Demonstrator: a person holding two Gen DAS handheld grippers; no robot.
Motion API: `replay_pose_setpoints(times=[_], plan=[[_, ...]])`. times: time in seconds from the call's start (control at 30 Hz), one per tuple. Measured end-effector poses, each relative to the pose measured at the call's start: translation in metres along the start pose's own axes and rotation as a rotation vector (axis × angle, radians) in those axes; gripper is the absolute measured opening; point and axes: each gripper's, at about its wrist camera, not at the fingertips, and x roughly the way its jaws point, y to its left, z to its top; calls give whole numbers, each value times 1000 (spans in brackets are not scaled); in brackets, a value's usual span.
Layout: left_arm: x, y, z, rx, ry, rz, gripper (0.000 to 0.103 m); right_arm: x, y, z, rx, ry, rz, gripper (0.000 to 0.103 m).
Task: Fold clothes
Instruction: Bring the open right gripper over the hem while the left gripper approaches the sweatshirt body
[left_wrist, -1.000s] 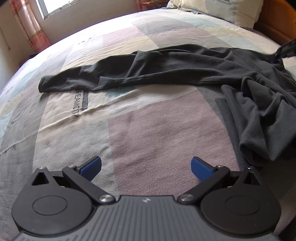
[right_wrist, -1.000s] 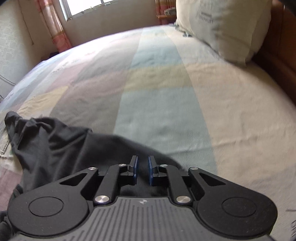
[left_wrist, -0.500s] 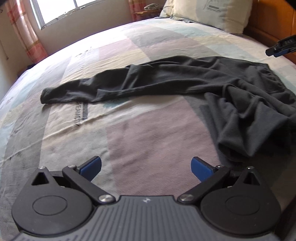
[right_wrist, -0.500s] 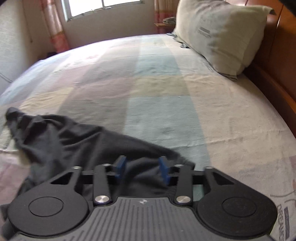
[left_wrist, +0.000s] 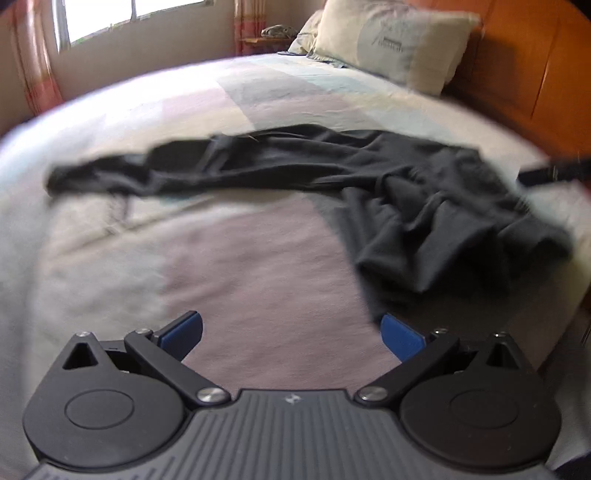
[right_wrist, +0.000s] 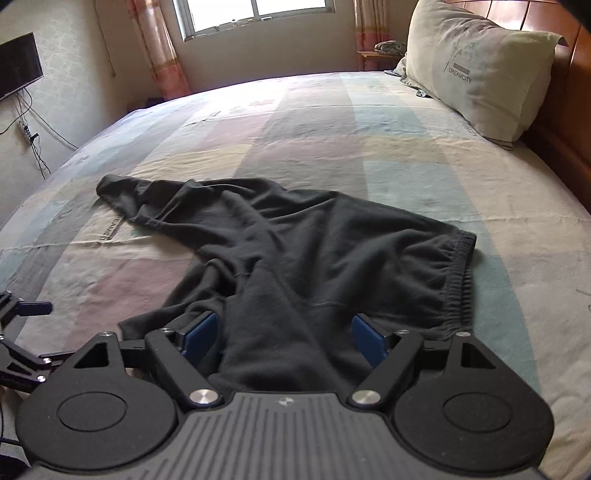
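Observation:
Dark grey trousers (right_wrist: 295, 240) lie spread on the bed, one leg stretched far left, the other crumpled toward me, the elastic waistband (right_wrist: 461, 273) at the right. My right gripper (right_wrist: 284, 338) hangs open over the near leg, holding nothing. In the blurred left wrist view the trousers (left_wrist: 332, 166) lie across the middle, bunched at the right. My left gripper (left_wrist: 291, 332) is open above bare bedsheet, short of the cloth. The right gripper shows as a dark blur (left_wrist: 554, 171) at the far right edge. Part of the left gripper (right_wrist: 22, 332) shows at the left edge.
The bed (right_wrist: 369, 122) has a pastel patchwork sheet. A pillow (right_wrist: 480, 70) leans on the wooden headboard (right_wrist: 565, 122) at the right. A window (right_wrist: 255, 14), curtains and a wall screen (right_wrist: 18, 70) lie beyond the bed.
My right gripper opened, let go of the trousers and drew back and up. The trousers now lie flat. My left gripper also pulled back, still open.

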Motion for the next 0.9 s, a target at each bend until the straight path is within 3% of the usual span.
replay_pose_setpoints(times=[0.23, 0.37, 0.5, 0.7, 0.77, 0.9], plan=[[24, -1, -6, -150, 1, -200, 102, -13, 3, -37, 156, -37, 56, 84], [35, -4, -8, -161, 13, -259, 102, -20, -4, -53, 206, -52, 45, 85], [39, -7, -9, -117, -17, -271, 102, -20, -19, -62, 269, -66, 41, 85], [43, -9, 8, -133, 61, -332, 102, -26, -31, -58, 300, -132, 102, 87], [48, -17, 11, -108, 56, -300, 102, -25, -30, -55, 297, -138, 105, 89], [54, -37, 10, 13, -14, -130, 102, -24, -27, -56, 291, -136, 107, 89]])
